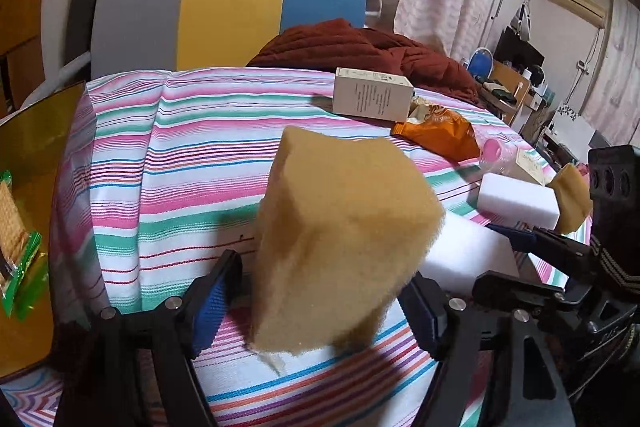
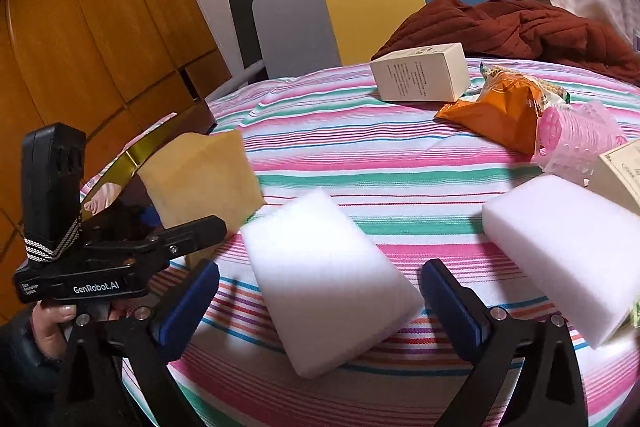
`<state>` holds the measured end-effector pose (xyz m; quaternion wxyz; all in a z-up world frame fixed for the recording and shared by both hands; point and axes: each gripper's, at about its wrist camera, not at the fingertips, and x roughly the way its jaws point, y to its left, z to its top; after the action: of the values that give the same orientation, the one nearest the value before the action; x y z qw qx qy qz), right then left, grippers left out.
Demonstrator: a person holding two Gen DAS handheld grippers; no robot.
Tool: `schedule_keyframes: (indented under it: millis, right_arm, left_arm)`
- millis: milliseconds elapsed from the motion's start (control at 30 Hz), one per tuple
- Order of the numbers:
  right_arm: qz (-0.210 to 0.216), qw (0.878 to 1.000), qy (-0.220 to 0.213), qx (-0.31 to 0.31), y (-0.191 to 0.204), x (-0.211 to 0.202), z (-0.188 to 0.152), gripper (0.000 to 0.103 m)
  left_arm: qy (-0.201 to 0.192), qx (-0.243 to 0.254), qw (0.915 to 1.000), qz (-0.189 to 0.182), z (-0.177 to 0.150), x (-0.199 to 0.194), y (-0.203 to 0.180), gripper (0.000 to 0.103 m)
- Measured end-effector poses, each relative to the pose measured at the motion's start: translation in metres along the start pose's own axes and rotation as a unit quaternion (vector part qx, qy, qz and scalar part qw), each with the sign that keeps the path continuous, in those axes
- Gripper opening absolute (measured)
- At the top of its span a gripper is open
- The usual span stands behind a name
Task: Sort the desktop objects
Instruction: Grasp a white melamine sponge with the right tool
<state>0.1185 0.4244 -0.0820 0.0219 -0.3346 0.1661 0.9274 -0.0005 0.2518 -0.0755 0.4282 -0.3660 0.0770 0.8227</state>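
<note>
Here, on a striped tablecloth [image 2: 360, 131] crowded with things to sort, two hand-held grippers each frame a sponge. At far left a yellow tray [image 1: 36, 131] already carries a green biscuit packet [image 1: 16, 243], which suggests where items go. The left gripper [image 1: 320, 311] stands spread, its blue pads [image 1: 210, 311] on either side of the tan sponge [image 1: 340, 231] but apart from it; the sponge stands on the cloth. To do this step well, it seems wise to centre the pads low on the sponge's flanks and close gently, since foam gives and may tilt or slip. Just beside, the right gripper [image 2: 320, 303] is likewise wide, straddling a white sponge [image 2: 328, 283] that lies on the cloth, pads not touching it; squaring the jaws to its long sides before squeezing should give a steadier hold. Further right lie a second white sponge [image 2: 560, 251], a pink roller [image 2: 576, 135], an orange snack bag [image 2: 500, 111] and a cream box [image 2: 424, 71]. With the grippers close together, lifting one at a time looks safer.
</note>
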Motion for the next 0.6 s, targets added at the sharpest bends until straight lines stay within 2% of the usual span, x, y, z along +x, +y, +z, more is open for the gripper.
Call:
schedule_keyframes:
  millis: [233, 300, 333, 367, 600]
  right_arm:
    - [-0.022, 0.999, 0.009, -0.028, 0.006, 0.003, -0.003, 0.102]
    - [-0.03, 0.999, 0.007, -0.027, 0.005, 0.003, -0.004, 0.091]
    - [-0.035, 0.999, 0.006, -0.027, 0.005, 0.003, -0.004, 0.079]
    - [-0.038, 0.999, 0.004, -0.027, 0.004, 0.002, -0.005, 0.077]
    - [-0.046, 0.998, 0.006, -0.046, 0.012, 0.003, -0.007, 0.081]
  left_arm:
    - [0.001, 0.004, 1.0, 0.004, 0.0, 0.003, -0.003, 0.078]
    - [0.003, 0.005, 1.0, 0.005, 0.0, 0.004, -0.004, 0.078]
    - [0.003, 0.007, 0.9999, 0.008, 0.0, 0.004, -0.004, 0.078]
    - [0.004, 0.008, 0.9999, 0.008, 0.0, 0.004, -0.005, 0.079]
    - [0.003, 0.006, 1.0, 0.002, 0.0, 0.005, -0.003, 0.08]
